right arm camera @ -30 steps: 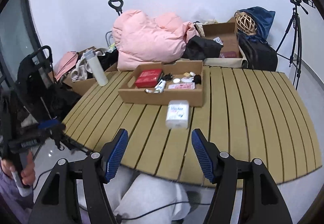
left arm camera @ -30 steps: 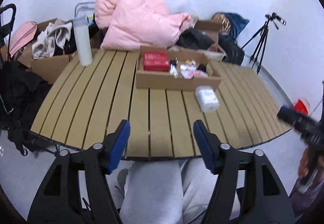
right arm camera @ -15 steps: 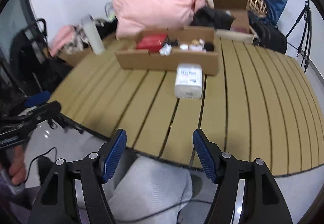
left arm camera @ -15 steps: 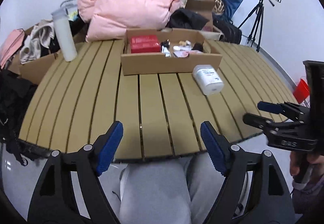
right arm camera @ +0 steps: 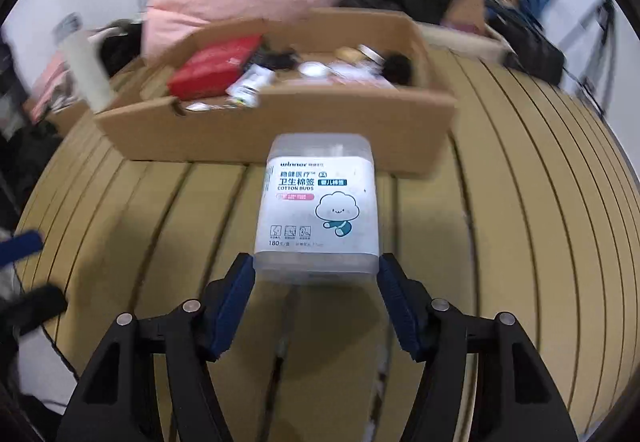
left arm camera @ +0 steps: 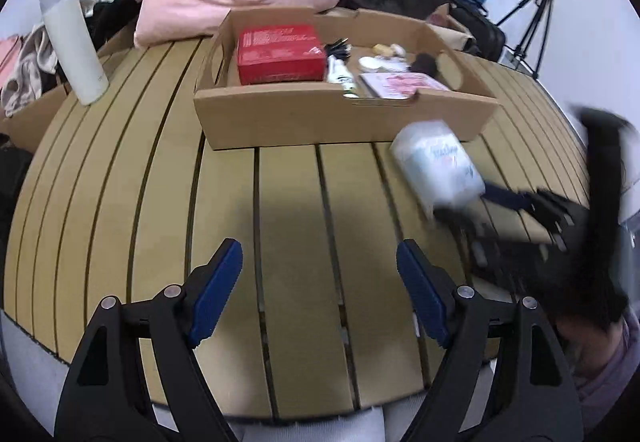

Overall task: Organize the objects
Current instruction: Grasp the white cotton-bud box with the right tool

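One cotton-bud box [right arm camera: 317,202] lies on the bench [right arm camera: 520,202] dead ahead of our right hand-held gripper [right arm camera: 316,282], long axis along the fingers, near end between closing, not-yet-pressing jaws; left hand-held gripper [left arm camera: 320,282] spread, farther.

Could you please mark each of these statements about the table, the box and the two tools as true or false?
1. The cotton bud box lies on the table in front of the cardboard tray. True.
2. The red box lies on the bare table. False: it lies inside the cardboard tray.
3. The left tool has nothing between its fingers. True.
4. The white bottle lies on its side. False: it stands upright near the table's edge.
5. The right tool is far from the cotton bud box. False: its closing fingers flank the box's near end.
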A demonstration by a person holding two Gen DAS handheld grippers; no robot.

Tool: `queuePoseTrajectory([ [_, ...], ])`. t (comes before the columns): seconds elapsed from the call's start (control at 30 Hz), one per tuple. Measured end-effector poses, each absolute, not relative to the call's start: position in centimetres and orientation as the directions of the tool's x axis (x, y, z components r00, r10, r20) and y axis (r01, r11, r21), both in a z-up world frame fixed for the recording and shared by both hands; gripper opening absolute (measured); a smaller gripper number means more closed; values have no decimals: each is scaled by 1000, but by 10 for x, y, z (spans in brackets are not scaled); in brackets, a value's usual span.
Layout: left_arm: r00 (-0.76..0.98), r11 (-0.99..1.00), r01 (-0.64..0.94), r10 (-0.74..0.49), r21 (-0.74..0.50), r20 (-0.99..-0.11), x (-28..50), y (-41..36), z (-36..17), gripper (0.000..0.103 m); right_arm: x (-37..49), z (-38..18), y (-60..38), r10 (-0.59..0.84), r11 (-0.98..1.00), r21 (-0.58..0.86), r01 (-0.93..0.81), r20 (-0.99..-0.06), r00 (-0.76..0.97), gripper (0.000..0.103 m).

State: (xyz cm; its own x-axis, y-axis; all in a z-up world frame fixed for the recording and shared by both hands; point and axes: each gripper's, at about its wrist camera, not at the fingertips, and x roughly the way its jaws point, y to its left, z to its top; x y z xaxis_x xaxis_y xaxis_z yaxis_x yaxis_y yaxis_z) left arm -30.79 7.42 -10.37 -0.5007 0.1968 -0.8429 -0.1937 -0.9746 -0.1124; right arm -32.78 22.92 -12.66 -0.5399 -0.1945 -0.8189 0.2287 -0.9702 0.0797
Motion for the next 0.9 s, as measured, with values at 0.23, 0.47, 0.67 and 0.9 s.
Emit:
queuePoseTrajectory([
  [0.23,-441,-885,-264,464,-383,-769,-330,89,-113,77,-277,-128,237,-279,-913,86,398,-844,-457,68],
  [0.47,-368,-855,-334,506,-397,-780,-326,122,-132,35,-260,-120,293,-401,-913,379,153,-760,-511,67],
  [0.67,-386,-858,-231,514,-459,-766,-315,110,-135,28,-289,-131,271,-508,-849,516,110,-744,-433,42],
  [0.9,-427,-889,-194,458,-416,-780,-262,97,-103,24,-243,-112,242,-478,-873,463,150,-759,-442,36],
])
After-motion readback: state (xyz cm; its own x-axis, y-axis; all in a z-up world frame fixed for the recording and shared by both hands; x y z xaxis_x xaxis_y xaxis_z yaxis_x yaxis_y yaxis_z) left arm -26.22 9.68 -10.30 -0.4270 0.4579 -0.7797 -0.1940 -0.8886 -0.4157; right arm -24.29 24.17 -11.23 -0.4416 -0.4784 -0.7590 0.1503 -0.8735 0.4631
